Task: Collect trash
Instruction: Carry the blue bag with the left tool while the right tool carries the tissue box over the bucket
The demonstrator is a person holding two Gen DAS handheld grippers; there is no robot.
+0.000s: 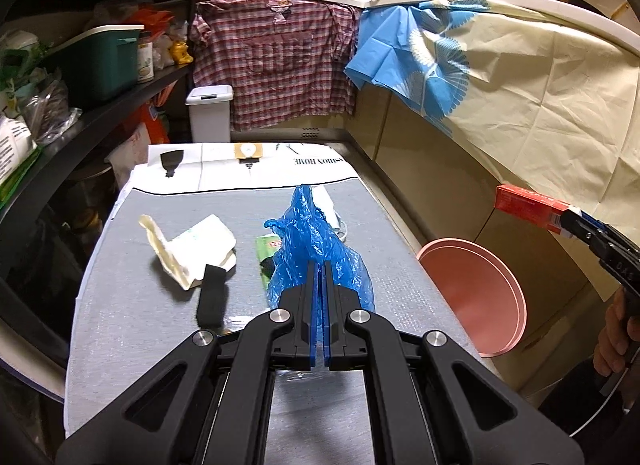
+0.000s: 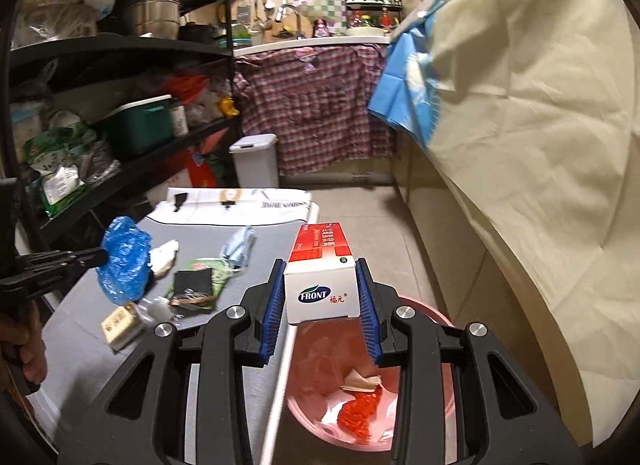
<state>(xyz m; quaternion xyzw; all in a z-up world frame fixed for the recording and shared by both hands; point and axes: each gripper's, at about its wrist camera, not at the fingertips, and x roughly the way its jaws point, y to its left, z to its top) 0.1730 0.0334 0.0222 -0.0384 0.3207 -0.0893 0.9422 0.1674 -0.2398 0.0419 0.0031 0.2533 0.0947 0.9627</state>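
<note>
My left gripper (image 1: 320, 265) is shut on a crumpled blue plastic bag (image 1: 316, 233), held just above the grey table (image 1: 140, 325); the right wrist view shows that bag (image 2: 124, 261) at the left. My right gripper (image 2: 320, 265) is shut on a red-and-white carton (image 2: 322, 281), hanging over the pink basin (image 2: 440, 317) on the floor beside the table. Inside the basin lie an orange-red wrapper (image 2: 360, 413) and a paper scrap (image 2: 360, 381). On the table remain a cream foam piece (image 1: 188, 249), a black sponge (image 1: 212, 297), a green packet (image 2: 196, 281), a face mask (image 2: 240, 245) and a small cream box (image 2: 120, 323).
Black shelving (image 1: 100, 113) packed with goods runs along the left. A white lidded bin (image 1: 210, 113) stands beyond the table's far end. On the right, a cream cloth (image 2: 520, 145) drapes the counter, close beside the basin. A hand grips each tool's handle.
</note>
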